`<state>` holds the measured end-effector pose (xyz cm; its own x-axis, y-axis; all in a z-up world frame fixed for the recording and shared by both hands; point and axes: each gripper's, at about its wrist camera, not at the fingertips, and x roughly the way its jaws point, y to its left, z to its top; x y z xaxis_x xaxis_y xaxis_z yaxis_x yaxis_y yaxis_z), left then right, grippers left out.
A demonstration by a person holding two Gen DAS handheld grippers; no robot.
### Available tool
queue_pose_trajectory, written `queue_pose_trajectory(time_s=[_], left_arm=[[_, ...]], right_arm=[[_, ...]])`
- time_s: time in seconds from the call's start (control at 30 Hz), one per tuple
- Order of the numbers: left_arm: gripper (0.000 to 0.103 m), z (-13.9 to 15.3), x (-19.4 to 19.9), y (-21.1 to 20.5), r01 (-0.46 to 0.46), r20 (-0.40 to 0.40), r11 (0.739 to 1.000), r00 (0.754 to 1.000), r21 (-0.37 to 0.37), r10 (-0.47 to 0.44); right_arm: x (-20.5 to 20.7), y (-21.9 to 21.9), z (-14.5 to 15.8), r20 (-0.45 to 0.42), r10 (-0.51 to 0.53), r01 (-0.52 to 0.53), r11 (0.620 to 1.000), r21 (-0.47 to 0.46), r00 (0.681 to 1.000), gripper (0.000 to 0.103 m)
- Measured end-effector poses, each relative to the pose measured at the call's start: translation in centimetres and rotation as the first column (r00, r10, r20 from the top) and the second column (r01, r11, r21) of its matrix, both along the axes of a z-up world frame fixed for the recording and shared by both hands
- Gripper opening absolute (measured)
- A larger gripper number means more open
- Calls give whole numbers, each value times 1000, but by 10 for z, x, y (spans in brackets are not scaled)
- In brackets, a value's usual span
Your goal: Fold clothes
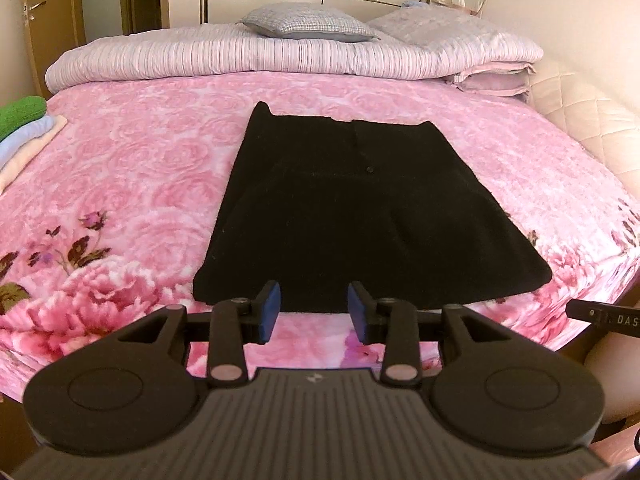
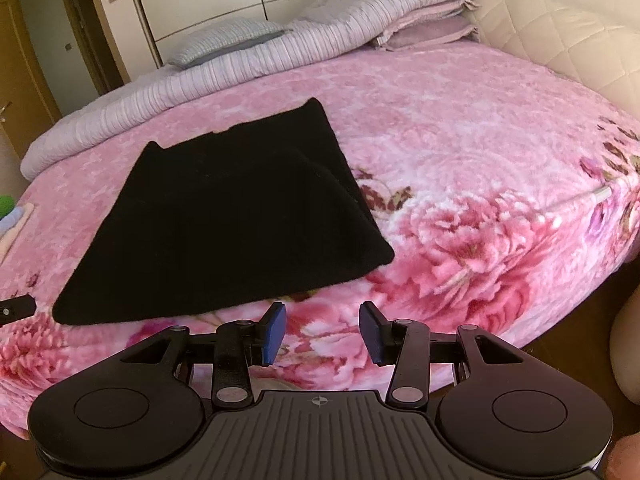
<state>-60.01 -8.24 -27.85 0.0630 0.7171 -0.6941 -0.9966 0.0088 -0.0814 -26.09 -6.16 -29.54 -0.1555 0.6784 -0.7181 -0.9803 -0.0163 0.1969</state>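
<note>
A black garment (image 1: 360, 216) lies flat mid-bed on the pink floral blanket (image 1: 132, 184), long axis running near to far, its narrower end with two small corner points far, its wide hem near. It looks soft, fuzzy and limp; the near corners offer good pinches. Left tool (image 1: 313, 307) and right tool (image 2: 323, 330) hover parted, holding nothing.

- The left wrist view looks forward over its own tongs (image 1: 314, 312) in the lower middle of the frame, low over the near edge of the bed (image 1: 120, 184), straight toward the pillows (image 1: 312, 22) at the top.
- The right wrist view sits just as low at the same edge, behind its own tongs (image 2: 322, 332), and faces up and left.
- Both views share the black garment (image 1: 360, 216) (image 2: 224, 220), the pink blanket and the wardrobe.
</note>
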Motion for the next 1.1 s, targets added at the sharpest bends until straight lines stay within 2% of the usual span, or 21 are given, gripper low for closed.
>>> queue_pose_trajectory(time_s=[0.23, 0.4, 0.57, 0.7, 0.83, 0.93, 1.0, 1.07, 1.1], left_arm=[[34, -24, -28, 10, 20, 18, 1000, 1000, -2, -20], [34, -31, -52, 45, 63, -2, 998, 998, 19, -63], [34, -42, -72, 103, 95, 3, 995, 996, 13, -95], [34, -60, -83, 157, 98, 43, 995, 994, -11, -98], [34, -80, -90, 202, 116, 90, 992, 990, -46, -112], [35, -94, -94, 222, 137, 128, 988, 984, -74, -126], [34, -96, -95, 225, 152, 144, 987, 979, -58, -142], [28, -97, -96, 226, 168, 158, 985, 974, -36, -160], [20, -97, -97, 227, 175, 165, 984, 972, -25, -169]], right_arm=[[14, 11, -13, -42, 32, -31, 999, 22, 999, 45], [22, 40, -26, -28, 66, -66, 998, 11, 997, 45], [26, 91, -36, -44, 82, -81, 997, 8, 996, 45], [27, 141, -41, -78, 64, -60, 997, 43, 995, 45], [25, 193, -50, -114, 90, -84, 995, 55, 989, 45], [24, 224, -60, -125, 130, -125, 991, 43, 984, 45], [24, 240, -69, -138, 145, -145, 989, 11, 980, 45], [24, 247, -77, -162, 176, -180, 983, -14, 971, 44], [22, 245, -78, -161, 200, -203, 979, -8, 967, 44]])
